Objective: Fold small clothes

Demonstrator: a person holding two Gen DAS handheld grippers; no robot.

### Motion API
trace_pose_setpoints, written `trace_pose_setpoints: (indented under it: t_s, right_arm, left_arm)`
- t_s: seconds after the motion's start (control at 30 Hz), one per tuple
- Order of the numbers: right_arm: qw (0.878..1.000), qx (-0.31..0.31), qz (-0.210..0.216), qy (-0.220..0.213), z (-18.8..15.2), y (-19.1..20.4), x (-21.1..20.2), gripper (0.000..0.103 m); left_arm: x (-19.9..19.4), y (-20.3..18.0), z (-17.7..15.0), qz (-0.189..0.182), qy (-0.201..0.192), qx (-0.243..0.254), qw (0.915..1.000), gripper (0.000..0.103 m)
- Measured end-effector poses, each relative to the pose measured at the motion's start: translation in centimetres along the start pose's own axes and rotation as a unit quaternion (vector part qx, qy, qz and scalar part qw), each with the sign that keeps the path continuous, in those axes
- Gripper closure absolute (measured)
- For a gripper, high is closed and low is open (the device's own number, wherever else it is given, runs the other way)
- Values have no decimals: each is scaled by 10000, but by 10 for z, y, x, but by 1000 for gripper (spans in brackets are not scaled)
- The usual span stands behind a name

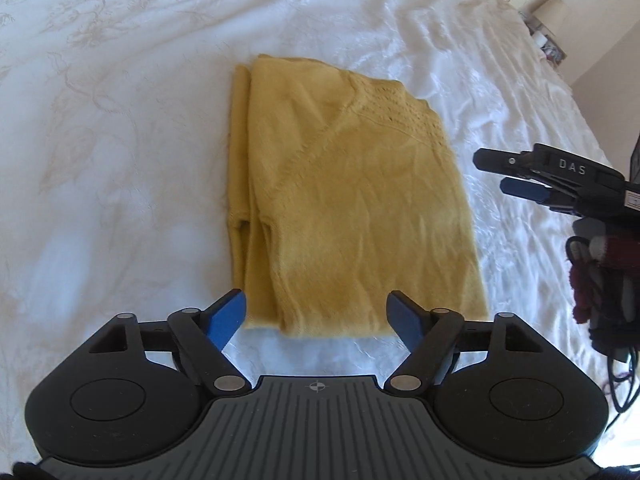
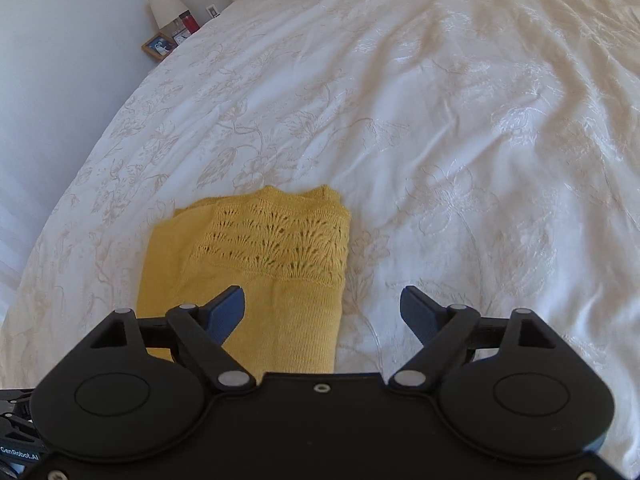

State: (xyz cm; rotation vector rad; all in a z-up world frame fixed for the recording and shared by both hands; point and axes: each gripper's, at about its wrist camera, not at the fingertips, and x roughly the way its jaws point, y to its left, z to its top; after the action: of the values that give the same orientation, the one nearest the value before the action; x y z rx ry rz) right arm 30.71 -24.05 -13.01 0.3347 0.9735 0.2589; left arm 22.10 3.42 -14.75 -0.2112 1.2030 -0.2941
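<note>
A yellow knitted sweater (image 1: 344, 200) lies folded into a long rectangle on the white bedspread (image 1: 120, 140). My left gripper (image 1: 316, 316) is open and empty, its blue fingertips on either side of the sweater's near hem, just above it. The right gripper (image 1: 504, 174) shows at the right of the left wrist view, beside the sweater's right edge. In the right wrist view the right gripper (image 2: 322, 308) is open and empty over the sweater's (image 2: 256, 264) lace-patterned end, its left fingertip (image 2: 228, 312) over the cloth and its right one over the bedspread (image 2: 460, 140).
A bedside table with a lamp (image 2: 166, 8), a photo frame (image 2: 158, 46) and a red item stands past the bed's far left edge in the right wrist view. Dark cloth and cables (image 1: 600, 280) hang below the right gripper's handle.
</note>
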Motion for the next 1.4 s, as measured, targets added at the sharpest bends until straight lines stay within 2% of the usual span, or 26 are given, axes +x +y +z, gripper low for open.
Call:
trace_pose_setpoints:
  t_s: [0.07,0.17,0.3,0.5,0.57,0.63,0.67,0.7,0.83,0.9,0.93,1.0,1.03,1.13,1.17,1.2,1.27,1.33,1.4]
  right_arm:
    - [10000,27,-4,36,-7,1,-2,17]
    - [10000,53,14,65,-15,5,-5,17]
    - [10000,11,69,54,-18,9,-9,17]
    - [9999,-2,120,16,-21,11,-15,17]
    - [9999,9,112,38,-22,10,-15,17]
    - [9999,45,107,61,-24,9,-15,17]
    - [9999,56,107,65,-25,9,-15,17]
    - [9999,64,106,63,-26,9,-16,17]
    - [9999,75,121,86,-28,7,-16,17]
    - [9998,95,132,98,-28,6,-15,17]
    - [9998,109,138,105,-28,5,-14,17]
    - [9997,122,156,135,-28,4,-10,17]
    - [9997,112,156,160,-27,4,-8,17]
    - [9997,31,156,189,-22,4,-2,17]
    - [9997,21,175,176,-20,4,-1,17]
    - [9996,16,212,164,-16,3,1,17]
    - [9994,28,293,163,-9,1,5,16]
    - [9989,86,409,209,-3,-3,13,16]
    - [9981,144,516,321,3,-7,24,15]
  left_arm:
    - [6,-5,-5,-60,128,-20,9999,43]
    - [18,-7,-4,-113,166,-112,9997,44]
    - [31,1,0,46,363,-422,9984,44]
    - [35,5,2,6,223,-563,9982,48]
    - [36,2,5,226,118,-534,9982,50]
    - [39,-4,8,614,110,-437,9971,72]
    - [38,-5,9,520,94,-384,9979,90]
    - [36,-6,10,453,37,-347,9984,94]
    - [13,-15,10,872,-452,117,9951,95]
    - [9,-6,9,957,-448,-10,9944,97]
    - [15,2,8,961,-260,-139,9949,97]
    - [30,18,5,944,134,-342,9949,96]
    - [35,25,4,816,259,-442,9953,93]
    - [28,36,5,531,139,-701,9960,92]
    - [23,36,6,434,14,-715,9965,88]
    - [19,36,7,383,-96,-700,9968,71]
    - [13,35,9,288,-353,-662,9968,54]
    - [16,37,11,213,-370,-662,9969,47]
    - [26,40,15,118,-209,-711,9972,42]
